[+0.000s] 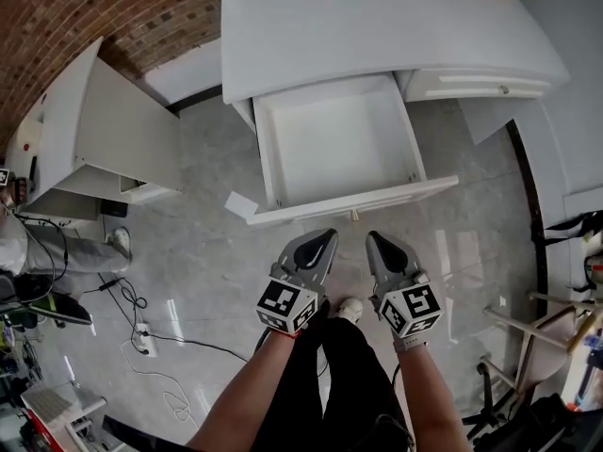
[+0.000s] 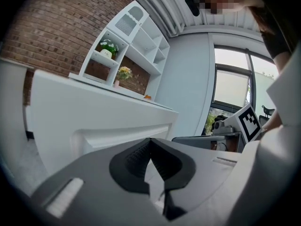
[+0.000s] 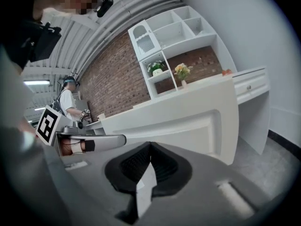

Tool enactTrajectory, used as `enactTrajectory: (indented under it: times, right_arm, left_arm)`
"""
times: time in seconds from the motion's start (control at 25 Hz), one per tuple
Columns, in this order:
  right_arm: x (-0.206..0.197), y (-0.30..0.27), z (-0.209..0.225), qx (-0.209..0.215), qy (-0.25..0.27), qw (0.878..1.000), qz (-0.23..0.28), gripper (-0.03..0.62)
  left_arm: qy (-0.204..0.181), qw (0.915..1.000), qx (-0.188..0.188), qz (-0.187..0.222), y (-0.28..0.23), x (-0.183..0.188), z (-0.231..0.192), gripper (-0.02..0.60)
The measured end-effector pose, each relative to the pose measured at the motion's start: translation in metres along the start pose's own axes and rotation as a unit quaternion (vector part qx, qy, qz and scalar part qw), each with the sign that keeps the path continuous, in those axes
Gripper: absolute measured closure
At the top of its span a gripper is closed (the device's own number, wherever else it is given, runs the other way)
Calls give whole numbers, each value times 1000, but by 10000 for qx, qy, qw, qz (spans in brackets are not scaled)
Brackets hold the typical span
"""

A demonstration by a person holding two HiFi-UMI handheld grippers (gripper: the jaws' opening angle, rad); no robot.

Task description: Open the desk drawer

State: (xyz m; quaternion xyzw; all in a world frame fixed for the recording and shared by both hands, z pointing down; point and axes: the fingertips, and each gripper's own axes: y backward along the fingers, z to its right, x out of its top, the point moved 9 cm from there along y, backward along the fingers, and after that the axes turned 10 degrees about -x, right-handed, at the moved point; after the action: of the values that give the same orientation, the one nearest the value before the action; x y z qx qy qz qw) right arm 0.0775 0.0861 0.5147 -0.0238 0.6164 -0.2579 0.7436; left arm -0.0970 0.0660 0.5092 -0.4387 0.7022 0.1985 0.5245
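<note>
The white desk [image 1: 377,36] has its middle drawer [image 1: 349,202] pulled far out, and the inside is bare. A small knob [image 1: 355,216] sticks out of the drawer's front panel. My left gripper [image 1: 325,239] and right gripper [image 1: 374,241] hover side by side just short of that panel, apart from it, both shut with nothing held. In the left gripper view the shut left gripper [image 2: 150,142] points at the white drawer front [image 2: 94,121]. In the right gripper view the shut right gripper [image 3: 150,147] faces the same drawer front [image 3: 188,121].
A second, closed drawer [image 1: 476,85] sits at the desk's right. A white cabinet [image 1: 104,130] stands at left, with a person [image 1: 57,248] beside it. A power strip and cables [image 1: 141,342] lie on the floor. A chair frame [image 1: 537,347] is at right. A shelf unit [image 3: 174,41] tops the desk.
</note>
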Motion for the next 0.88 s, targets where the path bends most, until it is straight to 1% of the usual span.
enactTrajectory:
  times: [0.2, 0.48, 0.72, 0.88]
  right_arm:
    - [38, 11, 3, 70, 108, 9998, 161, 591]
    - [99, 29, -10, 273, 397, 9984, 297, 591]
    - [135, 46, -25, 445, 582, 9964, 431, 591]
    - [159, 64, -35, 544, 697, 9944, 587, 591]
  left_arm:
    - [-337, 9994, -67, 21, 8, 34, 11, 580]
    - [-258, 9992, -22, 318, 20, 89, 24, 580]
    - [-394, 9978, -108, 518, 33, 131, 38, 580]
    - [-464, 9967, -31, 668, 47, 156, 50, 580]
